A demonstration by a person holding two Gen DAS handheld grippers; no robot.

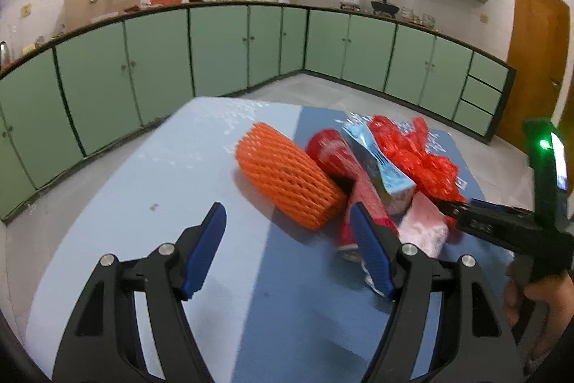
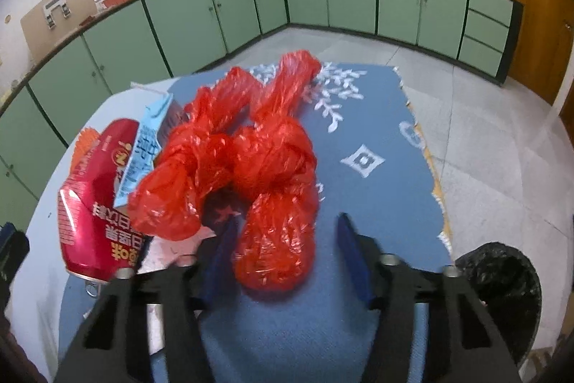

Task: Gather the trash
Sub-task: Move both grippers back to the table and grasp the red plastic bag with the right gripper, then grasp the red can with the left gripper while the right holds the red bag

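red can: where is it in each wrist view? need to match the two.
Left wrist: red can lies centre-right, between the orange foam net and the blue carton, its near end behind the left tool's right finger.
Right wrist: red can lies at lower left, left of the knotted red plastic bag.
Shared landmark: the red plastic bag, right of the can in both views.

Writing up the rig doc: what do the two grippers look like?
Both match: black plastic linkage arms with cut-out slots and silver pivot pins, ending in blue ribbed finger pads. That holds for the left gripper and the right gripper. The left view also shows the right one's black body with white lettering and a green-lit upright module. No sleeves or cables visible.
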